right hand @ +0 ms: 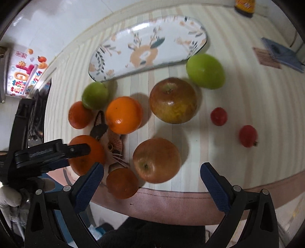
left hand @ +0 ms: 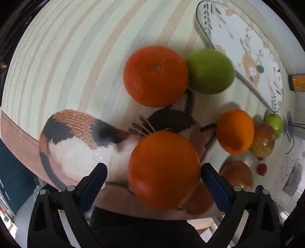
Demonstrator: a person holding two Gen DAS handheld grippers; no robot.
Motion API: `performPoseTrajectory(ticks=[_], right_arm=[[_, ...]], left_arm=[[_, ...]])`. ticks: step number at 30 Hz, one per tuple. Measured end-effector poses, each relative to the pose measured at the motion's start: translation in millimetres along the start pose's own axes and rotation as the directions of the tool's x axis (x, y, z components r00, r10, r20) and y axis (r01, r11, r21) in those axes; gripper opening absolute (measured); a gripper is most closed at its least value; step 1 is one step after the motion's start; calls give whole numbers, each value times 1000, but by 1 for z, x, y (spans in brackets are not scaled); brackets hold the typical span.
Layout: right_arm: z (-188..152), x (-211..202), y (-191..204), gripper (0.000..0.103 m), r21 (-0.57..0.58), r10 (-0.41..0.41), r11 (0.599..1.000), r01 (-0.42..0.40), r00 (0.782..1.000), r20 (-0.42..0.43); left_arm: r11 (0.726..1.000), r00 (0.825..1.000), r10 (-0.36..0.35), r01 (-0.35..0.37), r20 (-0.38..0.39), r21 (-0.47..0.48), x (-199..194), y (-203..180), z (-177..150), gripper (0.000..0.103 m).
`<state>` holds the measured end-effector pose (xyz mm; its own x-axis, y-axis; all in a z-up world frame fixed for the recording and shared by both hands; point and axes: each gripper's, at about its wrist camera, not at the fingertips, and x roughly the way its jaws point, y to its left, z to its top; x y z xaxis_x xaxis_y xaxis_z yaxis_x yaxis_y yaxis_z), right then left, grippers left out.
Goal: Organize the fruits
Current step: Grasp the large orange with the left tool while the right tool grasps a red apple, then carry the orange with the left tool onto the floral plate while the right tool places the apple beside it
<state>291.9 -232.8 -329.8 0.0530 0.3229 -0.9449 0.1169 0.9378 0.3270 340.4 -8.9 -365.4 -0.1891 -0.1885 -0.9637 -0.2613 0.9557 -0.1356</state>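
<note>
My left gripper (left hand: 153, 169) is open around an orange (left hand: 164, 169) above the knitted cat mat (left hand: 76, 143). The orange touches the right pad, and a gap shows at the left pad. The right wrist view shows that gripper (right hand: 78, 156) over the same orange (right hand: 85, 154) near the table's front edge. My right gripper (right hand: 152, 168) is open, with a red-brown apple (right hand: 156, 160) lying just beyond its fingertips. Several more oranges, two green apples (right hand: 95, 95) (right hand: 205, 70), another red-brown apple (right hand: 172, 101) and two small red fruits (right hand: 219, 116) (right hand: 247, 135) lie on the striped tablecloth.
An oval plate (right hand: 148, 45) with a deer pattern lies behind the fruit with nothing on it. A dark bottle (right hand: 245, 5) and a blue cloth (right hand: 282, 53) are at the far right. The brown table edge (right hand: 171, 202) runs just below my right fingers. A gloved hand (right hand: 9, 194) holds the left gripper.
</note>
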Motion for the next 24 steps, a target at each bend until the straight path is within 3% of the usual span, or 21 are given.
performPoseTrajectory(ticks=[3, 4, 5, 7, 12, 15, 19, 24], right_arm=[[7, 15, -1, 103, 1, 8, 1000, -8, 999, -47], [10, 19, -1, 103, 5, 14, 1000, -14, 998, -56], [13, 24, -2, 103, 9, 19, 1000, -19, 997, -68], [16, 30, 0, 101, 6, 17, 1000, -17, 996, -88], [16, 46, 5, 96, -15, -19, 1000, 16, 988, -155], [17, 56, 10, 70, -37, -45, 999, 39, 985, -167], [12, 55, 16, 70, -47, -68, 997, 62, 988, -137], [9, 32, 15, 69, -15, -19, 1000, 18, 995, -102]], left_arm=[[1000, 1000, 4, -4, -15, 5, 10, -4, 1, 100], [1000, 1000, 8, -8, -14, 17, 13, -7, 1, 95], [1000, 1000, 17, -17, -8, 25, 15, -10, 1, 84], [999, 1000, -15, 15, 3, 36, 17, -13, 0, 75], [995, 998, 33, -38, 50, 98, 15, -26, -8, 75], [990, 997, 59, -66, 57, 125, 15, -30, -13, 74], [987, 994, 77, -86, 71, 139, 11, -31, -24, 74], [987, 995, 42, -55, 91, 154, -17, -38, -25, 74]])
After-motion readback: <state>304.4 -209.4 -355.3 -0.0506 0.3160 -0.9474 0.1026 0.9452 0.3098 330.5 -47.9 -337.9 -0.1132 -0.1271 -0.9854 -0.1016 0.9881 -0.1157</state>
